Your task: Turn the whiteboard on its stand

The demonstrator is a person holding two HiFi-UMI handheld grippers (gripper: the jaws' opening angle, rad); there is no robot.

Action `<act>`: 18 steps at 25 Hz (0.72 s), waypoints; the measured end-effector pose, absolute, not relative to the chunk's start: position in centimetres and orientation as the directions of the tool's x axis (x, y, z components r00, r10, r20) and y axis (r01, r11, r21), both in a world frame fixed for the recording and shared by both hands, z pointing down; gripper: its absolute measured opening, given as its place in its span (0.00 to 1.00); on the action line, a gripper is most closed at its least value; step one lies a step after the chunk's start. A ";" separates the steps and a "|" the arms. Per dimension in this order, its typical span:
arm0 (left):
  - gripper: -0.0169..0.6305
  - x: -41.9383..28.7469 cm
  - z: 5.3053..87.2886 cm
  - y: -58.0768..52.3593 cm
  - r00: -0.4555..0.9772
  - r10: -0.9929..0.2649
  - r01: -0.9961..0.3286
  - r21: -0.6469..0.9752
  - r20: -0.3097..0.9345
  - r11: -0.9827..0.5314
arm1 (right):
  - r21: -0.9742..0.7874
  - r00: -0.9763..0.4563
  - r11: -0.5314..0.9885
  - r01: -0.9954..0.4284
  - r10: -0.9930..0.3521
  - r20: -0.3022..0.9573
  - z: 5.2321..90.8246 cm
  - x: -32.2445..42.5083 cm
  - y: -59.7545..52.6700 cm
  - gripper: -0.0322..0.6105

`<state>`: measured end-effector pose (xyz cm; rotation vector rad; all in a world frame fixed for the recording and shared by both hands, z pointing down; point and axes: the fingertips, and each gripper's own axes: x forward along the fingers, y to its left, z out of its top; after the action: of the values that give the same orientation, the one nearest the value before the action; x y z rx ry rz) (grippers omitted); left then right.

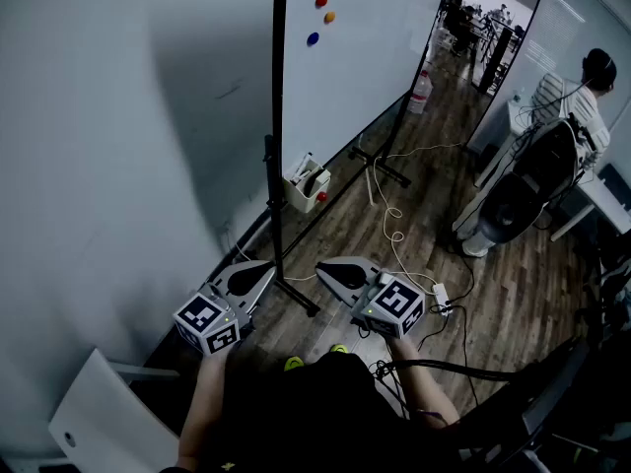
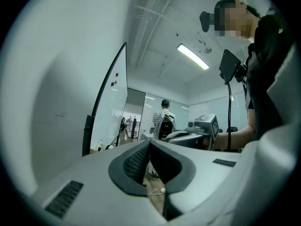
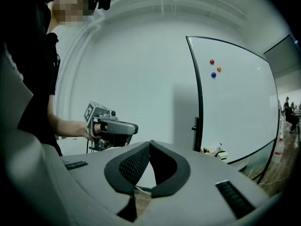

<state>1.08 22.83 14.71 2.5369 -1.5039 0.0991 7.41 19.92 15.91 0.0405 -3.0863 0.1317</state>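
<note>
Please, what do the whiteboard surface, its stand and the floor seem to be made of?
Whiteboard: a smooth, slightly glossy white panel, probably coated steel, since three coloured dots that look like magnets cling to it. Stand: a thin black post and feet, likely painted metal tube with a matte finish. Floor: brown planks with visible seams, either wood or wood-look laminate; I cannot tell which.

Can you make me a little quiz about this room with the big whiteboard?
1. True or false: the left tool is gripping the whiteboard.
2. How many magnets are on the whiteboard? A: two. B: three. C: five.
3. What colour is the lowest magnet?

Key: 1 false, the tool is shut on nothing and well short of the board. 2 B. 3 blue.
</note>
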 end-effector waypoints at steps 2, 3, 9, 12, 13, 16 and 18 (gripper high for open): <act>0.02 1.3 14.7 23.1 0.482 -0.863 -0.875 0.134 0.152 -0.466 | -0.083 -0.998 0.996 -0.026 -0.022 0.050 15.7 7.6 20.2 0.05; 0.02 1.3 14.6 23.2 0.482 -0.863 -0.875 0.136 0.151 -0.465 | -0.085 -0.999 0.996 -0.026 -0.023 0.044 15.5 7.6 20.3 0.05; 0.02 1.5 14.4 23.2 0.483 -0.864 -0.874 0.133 0.145 -0.466 | -0.100 -0.998 0.993 -0.062 -0.060 0.019 14.8 8.1 20.0 0.05; 0.02 1.3 14.4 22.9 0.483 -0.863 -0.874 0.138 0.146 -0.466 | -0.097 -0.997 0.992 -0.074 -0.071 0.036 15.2 8.3 19.9 0.05; 0.02 1.2 14.6 22.8 0.486 -0.861 -0.872 0.140 0.148 -0.469 | -0.100 -0.996 0.992 -0.079 -0.075 0.040 15.5 8.3 19.8 0.05; 0.02 0.9 15.2 22.0 0.493 -0.856 -0.868 0.144 0.154 -0.475 | -0.109 -0.995 0.990 -0.089 -0.083 0.064 16.5 8.4 19.5 0.05; 0.02 0.7 15.3 21.6 0.494 -0.856 -0.868 0.146 0.153 -0.475 | -0.118 -0.993 0.989 -0.093 -0.084 0.081 17.2 8.5 19.4 0.05</act>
<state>0.73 21.64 15.35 2.5340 -1.4820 0.0870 8.48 19.40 17.23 0.1365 -3.0574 0.1870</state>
